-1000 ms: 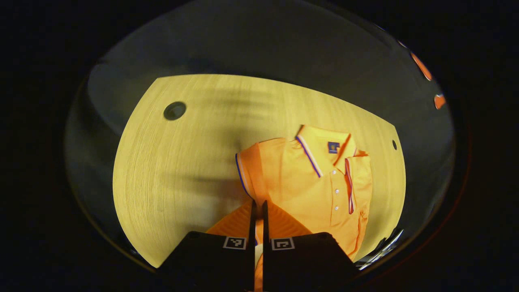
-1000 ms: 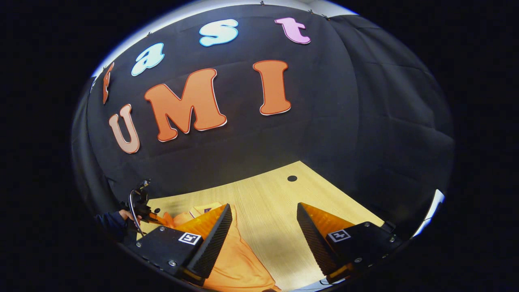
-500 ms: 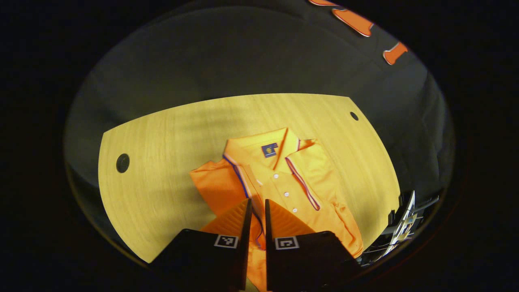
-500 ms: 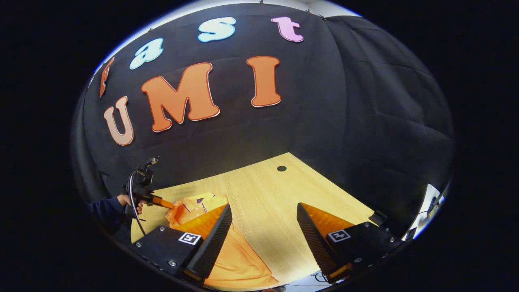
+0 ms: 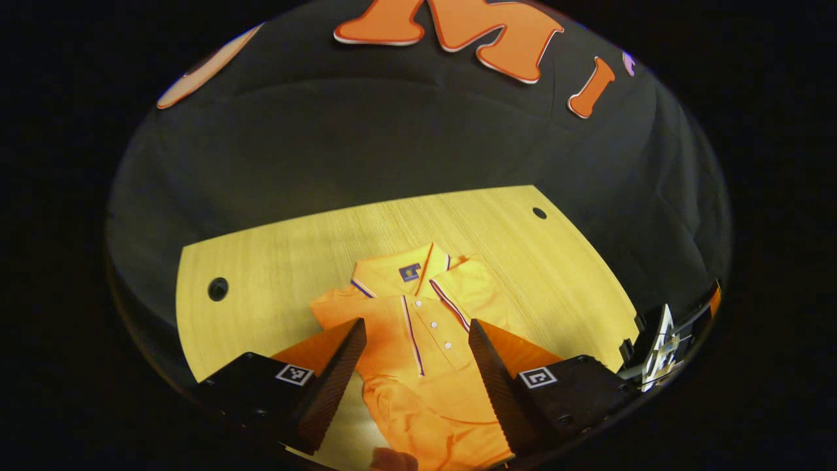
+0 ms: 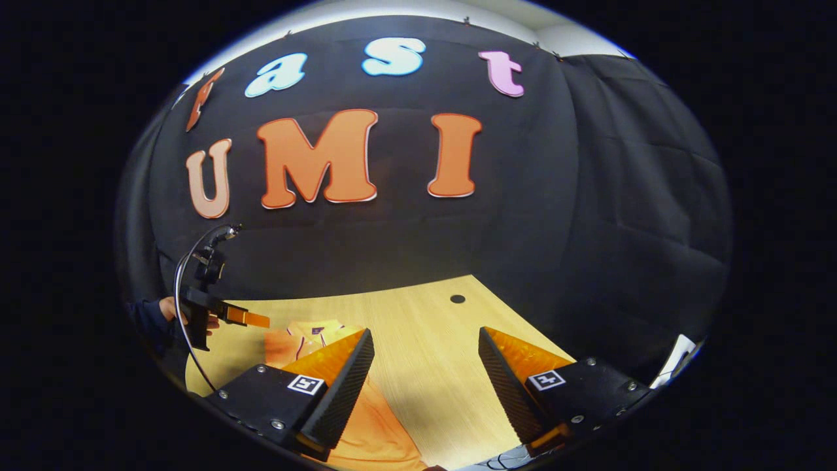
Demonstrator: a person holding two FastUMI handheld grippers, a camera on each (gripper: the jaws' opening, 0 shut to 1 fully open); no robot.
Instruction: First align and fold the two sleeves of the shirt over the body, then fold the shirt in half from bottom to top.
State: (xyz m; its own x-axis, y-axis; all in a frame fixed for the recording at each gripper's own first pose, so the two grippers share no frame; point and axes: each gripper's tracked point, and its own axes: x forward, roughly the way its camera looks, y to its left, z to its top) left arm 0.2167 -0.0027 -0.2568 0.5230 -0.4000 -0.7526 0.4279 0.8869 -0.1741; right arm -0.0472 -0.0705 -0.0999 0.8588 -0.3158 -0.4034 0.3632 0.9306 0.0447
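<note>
Left gripper (image 5: 413, 356): my fingers stand wide apart with nothing between them; I hover above the surface, off the cloth.
Shirt (image 5: 425, 340): straight ahead of my left gripper and under the gap between its fingers, an orange polo lying flat on the surface, collar at the far end, hem nearest me.
Left sleeve (image 5: 333, 307): I see it folded in over the body, just ahead of my left finger.
Right sleeve (image 5: 484, 288): also lying in over the body, ahead of my right finger.
Placket (image 5: 431, 324): buttons and striped trim face up, running from the collar toward me.
Surface (image 5: 274, 261): pale wood, with a dark round hole (image 5: 218, 288) far to the left of my left gripper and a smaller one ahead to the right.
Right gripper (image 6: 425, 366): fingers spread wide, holding nothing, above bare wood; the shirt lies under and beyond its left finger.
Person's hand (image 6: 171, 309): far left in the right gripper view, holding my left gripper above the shirt.
</note>
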